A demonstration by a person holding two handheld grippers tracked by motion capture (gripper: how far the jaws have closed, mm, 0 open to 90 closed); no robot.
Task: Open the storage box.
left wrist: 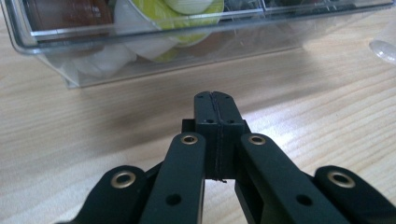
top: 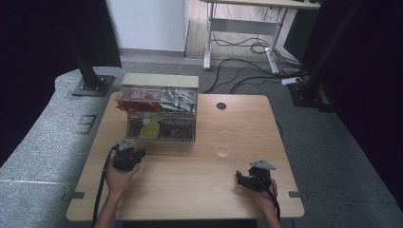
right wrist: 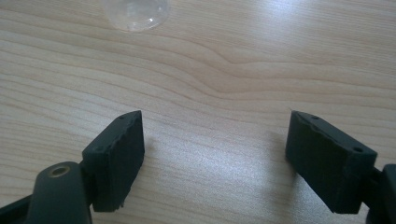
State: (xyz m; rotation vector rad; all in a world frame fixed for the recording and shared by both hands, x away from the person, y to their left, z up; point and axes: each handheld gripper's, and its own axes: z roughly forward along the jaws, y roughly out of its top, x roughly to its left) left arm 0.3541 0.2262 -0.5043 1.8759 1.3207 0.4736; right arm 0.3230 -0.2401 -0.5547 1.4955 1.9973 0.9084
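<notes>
My left gripper (top: 134, 153) sits low over the wooden table (top: 190, 190), just in front of a clear plastic organizer box (top: 159, 113). In the left gripper view its jaws are pressed together with nothing between them, my left gripper (left wrist: 215, 95) pointing at the box's front wall (left wrist: 154, 60), behind which a yellow-green and white object (left wrist: 173, 14) lies. My right gripper (top: 241, 179) rests near the table's front right, jaws wide apart and empty. In the right gripper view my right gripper (right wrist: 212, 135) faces bare wood, with a clear glass (right wrist: 135, 11) ahead.
The clear glass (top: 224, 144) stands upright at mid-table, between the two grippers and right of the box. The box holds red items (top: 135, 102) and pale items (top: 178, 100) in its upper compartments. A round cable hole (top: 221, 106) lies at the table's back.
</notes>
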